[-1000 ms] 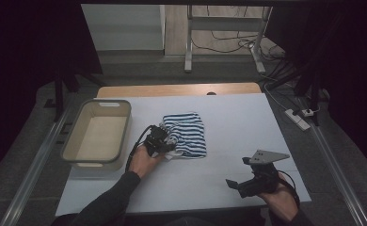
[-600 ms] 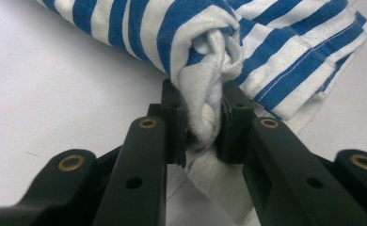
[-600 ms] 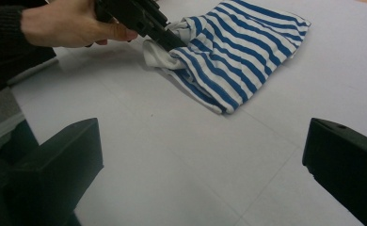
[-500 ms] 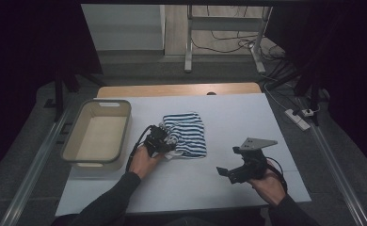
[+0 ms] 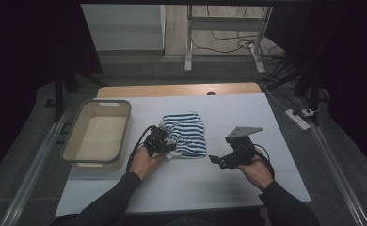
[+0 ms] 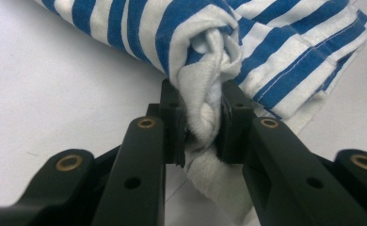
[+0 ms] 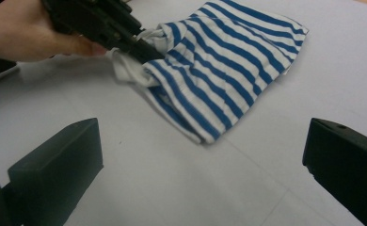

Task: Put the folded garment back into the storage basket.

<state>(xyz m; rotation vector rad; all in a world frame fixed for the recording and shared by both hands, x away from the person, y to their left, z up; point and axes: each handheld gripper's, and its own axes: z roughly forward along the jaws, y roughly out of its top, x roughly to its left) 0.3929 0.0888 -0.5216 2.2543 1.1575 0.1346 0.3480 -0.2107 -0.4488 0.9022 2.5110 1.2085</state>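
The right gripper point(image 5: 215, 160) has slid closer to the striped cloth point(image 5: 187, 133), fingers spread wide; the left gripper point(image 6: 203, 127) stays put, pinching the cloth's bunched corner.

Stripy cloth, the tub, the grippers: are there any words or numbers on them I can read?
None. The stripy cloth shows only blue and white stripes, no tag.
The tub is plain beige.
The left hand-held gripper and right hand-held gripper carry no lettering.

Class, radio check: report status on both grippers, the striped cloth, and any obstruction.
Left gripper shut on striped cloth, bunched corner. Right gripper open, facing cloth, apart from it. Cloth folded on table. Nothing between; basket off left.
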